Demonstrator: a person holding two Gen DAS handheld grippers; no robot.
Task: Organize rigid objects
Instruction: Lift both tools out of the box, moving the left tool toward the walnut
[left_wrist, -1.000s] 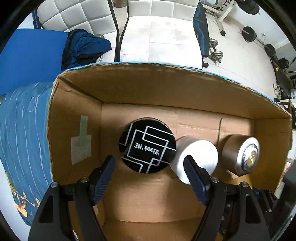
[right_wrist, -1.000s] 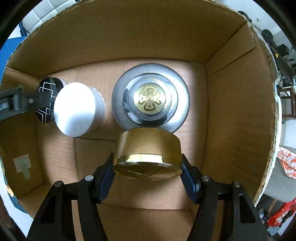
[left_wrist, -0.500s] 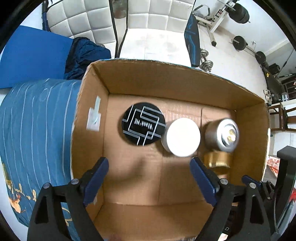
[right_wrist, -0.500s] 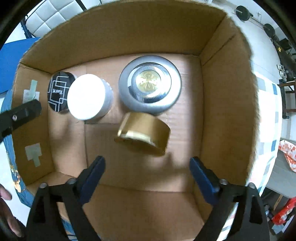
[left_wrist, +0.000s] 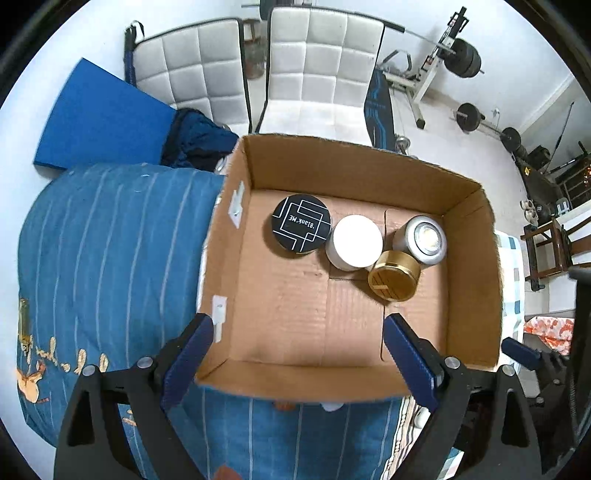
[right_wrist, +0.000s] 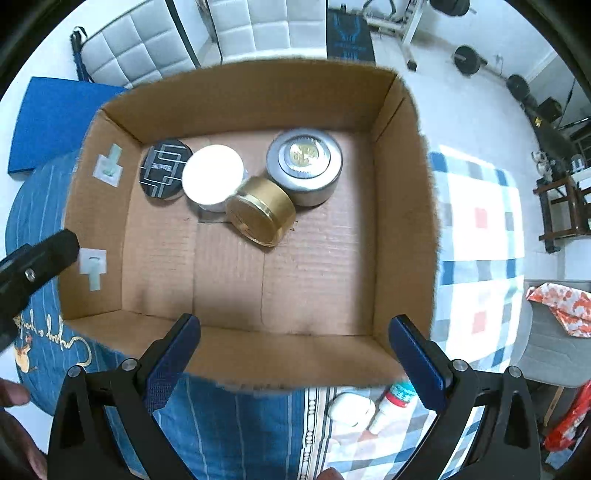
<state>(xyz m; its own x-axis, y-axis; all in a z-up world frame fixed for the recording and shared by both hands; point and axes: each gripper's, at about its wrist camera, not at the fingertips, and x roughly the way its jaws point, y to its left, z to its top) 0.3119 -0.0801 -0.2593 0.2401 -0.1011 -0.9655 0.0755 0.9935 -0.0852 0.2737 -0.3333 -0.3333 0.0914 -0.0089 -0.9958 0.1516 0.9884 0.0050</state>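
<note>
Left tool (left_wrist: 297, 345) spread wide, empty, held above near rim of cardboard box (left_wrist: 469, 295). Right tool (right_wrist: 295, 347) likewise spread, empty, above same rim. Inside box, along far wall: black tin (left_wrist: 301, 230) with white line pattern, lid reading "Blank ME"; white jar (left_wrist: 354, 242) touching it; silver tin (right_wrist: 304, 166) with gold emblem. Gold tin (right_wrist: 260, 210) tilted, leaning against white jar and silver tin. Box resting on blue bedspread (left_wrist: 103, 258).

Inside the brown cardboard box (left_wrist: 469, 295): black white-lined round tin (left_wrist: 301, 225), plain white jar (left_wrist: 354, 242), silver gold-centred tin (left_wrist: 424, 240), gold jar (left_wrist: 393, 280).
</note>
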